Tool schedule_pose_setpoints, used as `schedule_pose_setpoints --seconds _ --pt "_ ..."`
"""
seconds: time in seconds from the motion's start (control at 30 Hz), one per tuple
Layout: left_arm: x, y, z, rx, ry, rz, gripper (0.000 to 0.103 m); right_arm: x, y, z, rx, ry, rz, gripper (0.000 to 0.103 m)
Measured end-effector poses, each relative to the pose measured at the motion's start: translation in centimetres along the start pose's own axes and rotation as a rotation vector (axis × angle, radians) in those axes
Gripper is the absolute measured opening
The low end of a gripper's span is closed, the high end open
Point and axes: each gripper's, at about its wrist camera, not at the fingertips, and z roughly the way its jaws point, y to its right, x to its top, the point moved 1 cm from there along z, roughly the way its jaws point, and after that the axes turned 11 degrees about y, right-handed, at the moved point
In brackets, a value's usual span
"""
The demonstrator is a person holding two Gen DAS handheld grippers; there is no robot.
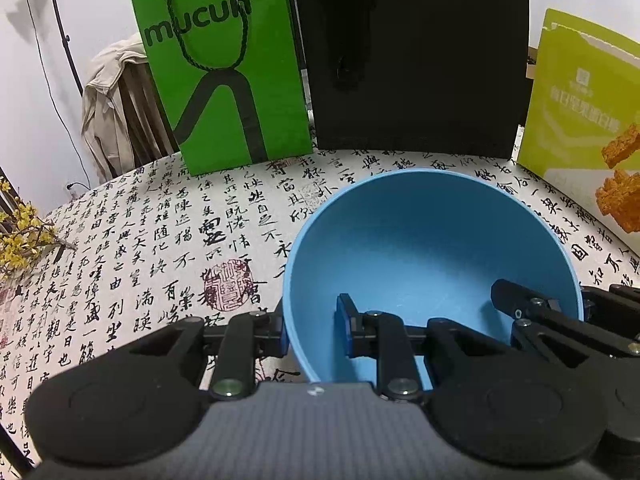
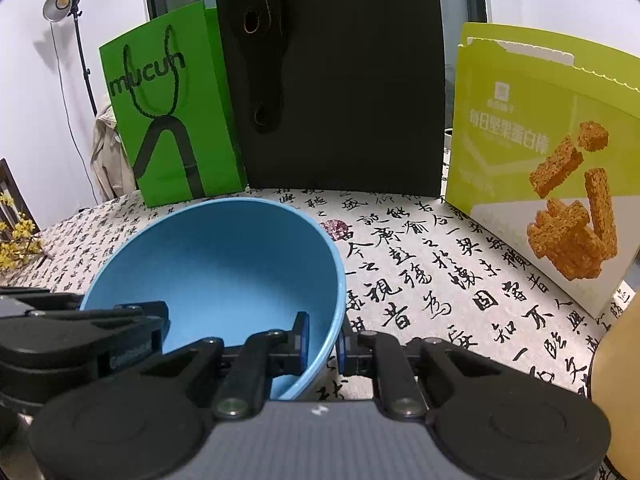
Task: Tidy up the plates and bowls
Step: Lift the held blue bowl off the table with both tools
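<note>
Your left hand-held gripper (image 1: 314, 330) pinches the blue bowl (image 1: 420, 248) by its near-left wall, one pad inside, one outside. Your right hand-held gripper (image 2: 322, 338) clamps the opposite wall the same way. You have the bowl tilted over the calligraphy-printed counter (image 2: 420, 280), before a green paper bag (image 1: 224, 68).

A home room: calligraphy tablecloth (image 1: 140, 240), shopping bags (image 1: 224, 68), draped jacket (image 1: 108, 112).
</note>
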Motion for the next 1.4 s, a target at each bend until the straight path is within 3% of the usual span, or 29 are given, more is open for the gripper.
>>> schedule_pose_setpoints --seconds 0.5,0.73,1.07,1.4 --pt "0.4 -0.5 -2.2 -0.005 0.087 -0.007 0.023 0.4 0.2 -0.7 0.05 0.033 0.04 0.013" --pt "0.1 -0.9 -3.0 -0.028 0.088 -0.006 0.023 0.7 0.7 -1.7 0.066 0.043 0.079 0.013" --pt "0.4 -3.0 -6.1 -0.022 0.138 -0.03 0.023 1.4 -1.4 -4.0 0.083 0.056 0.047 0.013" --pt "0.4 -4.4 -9.8 -0.029 0.177 -0.06 0.023 2.7 -3.2 -8.0 0.076 0.126 -0.006 0.013"
